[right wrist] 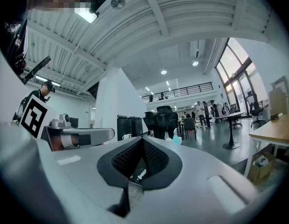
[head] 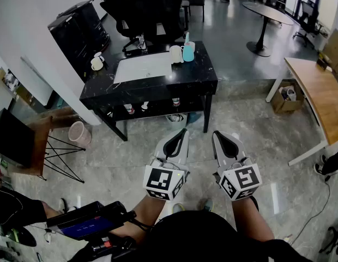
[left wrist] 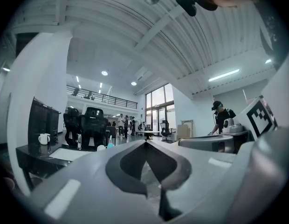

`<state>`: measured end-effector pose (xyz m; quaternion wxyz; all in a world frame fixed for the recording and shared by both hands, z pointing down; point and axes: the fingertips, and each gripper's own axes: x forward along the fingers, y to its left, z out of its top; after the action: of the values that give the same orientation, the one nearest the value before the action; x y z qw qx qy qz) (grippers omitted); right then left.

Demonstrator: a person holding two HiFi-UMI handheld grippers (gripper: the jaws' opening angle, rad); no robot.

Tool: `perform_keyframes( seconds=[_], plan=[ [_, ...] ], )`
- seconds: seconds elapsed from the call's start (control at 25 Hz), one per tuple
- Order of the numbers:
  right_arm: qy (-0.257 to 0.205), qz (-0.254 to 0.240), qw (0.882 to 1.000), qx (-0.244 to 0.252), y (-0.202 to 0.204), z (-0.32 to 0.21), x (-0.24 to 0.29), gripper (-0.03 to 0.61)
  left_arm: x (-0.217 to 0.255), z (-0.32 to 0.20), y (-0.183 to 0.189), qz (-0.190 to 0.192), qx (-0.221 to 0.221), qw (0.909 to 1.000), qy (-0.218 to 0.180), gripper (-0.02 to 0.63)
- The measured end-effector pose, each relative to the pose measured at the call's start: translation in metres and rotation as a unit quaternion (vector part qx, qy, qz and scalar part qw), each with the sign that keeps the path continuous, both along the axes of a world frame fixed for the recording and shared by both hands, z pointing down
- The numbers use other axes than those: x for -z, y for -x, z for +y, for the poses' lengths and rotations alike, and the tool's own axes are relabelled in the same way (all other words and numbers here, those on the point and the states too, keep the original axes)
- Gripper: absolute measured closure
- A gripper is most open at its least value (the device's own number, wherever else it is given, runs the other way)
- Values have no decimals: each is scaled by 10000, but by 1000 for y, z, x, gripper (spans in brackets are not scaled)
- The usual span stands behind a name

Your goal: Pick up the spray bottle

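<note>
I have both tools held low in front of me, side by side over the grey floor (head: 256, 124), with their marker cubes nearest my body. The left hand-held gripper (head: 181, 134) is closed. In the left gripper view its two jaws come together at the tips, leaving only the diamond-shaped hollow behind them, and nothing sits in that hollow. The right hand-held gripper (head: 219, 136) is the same. In the right gripper view its ribbed pads meet at the front and grip nothing. Neither tool touches anything, and they hang just beside each other without meeting.

The spray bottle (head: 188, 51) is teal with a pale top and stands upright near the far right corner of the black marbled surface (head: 204, 79). It is just beside a white mug (head: 175, 54), with a white mat (head: 143, 67) lying to their left. A small white cup (head: 96, 63) stands at the far left end of the same surface.

The bottle is well apart from both tools, ahead of them and across a stretch of open floor. From the head view it lines up roughly between the two tips, a little closer to the left one's line. In the left gripper view the bottle (left wrist: 110, 145) shows as a small teal shape just left of the closed jaw tips. In the right gripper view the bottle (right wrist: 176, 138) appears small, just right of the tips. Black office chairs (head: 150, 10) stand behind the surface.
</note>
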<state>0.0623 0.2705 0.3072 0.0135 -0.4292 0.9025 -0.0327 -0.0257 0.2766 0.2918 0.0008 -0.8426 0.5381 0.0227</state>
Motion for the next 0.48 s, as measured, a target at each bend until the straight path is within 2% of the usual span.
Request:
perform_keyframes(
  seconds=[0.48],
  plan=[
    [67, 38, 10000, 14, -10, -5, -6, 557, -4, -8, -7, 7, 92, 9999, 59, 614]
  ],
)
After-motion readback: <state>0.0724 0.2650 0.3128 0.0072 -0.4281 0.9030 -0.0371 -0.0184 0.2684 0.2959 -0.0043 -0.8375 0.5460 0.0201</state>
